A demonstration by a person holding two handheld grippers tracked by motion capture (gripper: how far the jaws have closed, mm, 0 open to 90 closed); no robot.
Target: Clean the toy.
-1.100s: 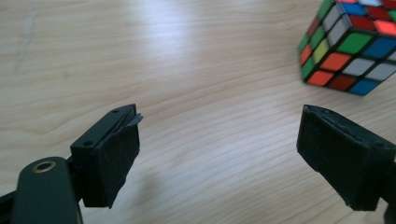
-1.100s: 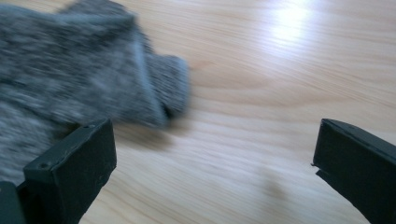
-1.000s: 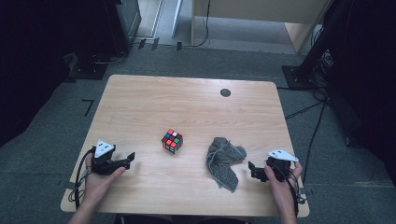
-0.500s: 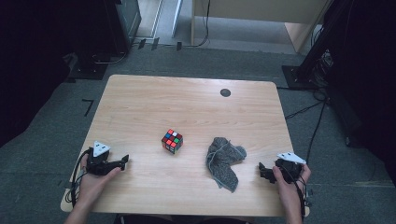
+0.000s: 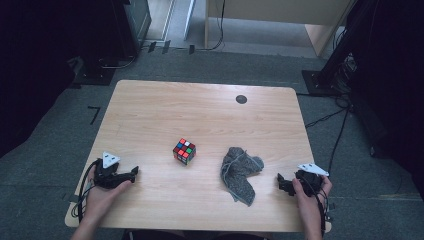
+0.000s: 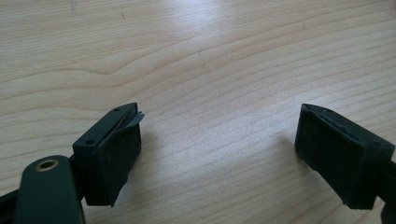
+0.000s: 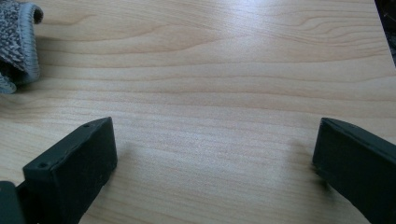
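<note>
Cloth: grey towel (image 5: 240, 172) lay crumpled in the lower right of the high view, on the wooden table (image 5: 200, 112); it was knobbly in weave, with a paler hemmed edge, one lobe pointing right and a longer fold running down toward the near edge.
Cloth in right gripper view: a hemmed corner of the grey towel (image 7: 17, 44) sat at the upper left of the frame, well clear of both jaws.
Cube: a colour-tiled puzzle cube (image 5: 184, 151) stood near the middle of the high view, left of the towel and apart from it.
Change since earlier: the right gripper (image 5: 284, 184) had drawn back from the towel toward the lower right edge of the frame, leaving bare wood between them; the left gripper (image 5: 131, 173) had slid slightly toward the lower left; towel and cube lay where they were.
Left tongs: jaws stood wide apart in the left gripper view (image 6: 219, 154), with nothing but table grain between the black pads; it held nothing.
Right tongs: jaws likewise stood far apart in the right gripper view (image 7: 215, 158), bare wood between them, not touching the towel.
Hands: each hand (image 5: 102, 196) gripped its tool low at the near edge of the table.
</note>
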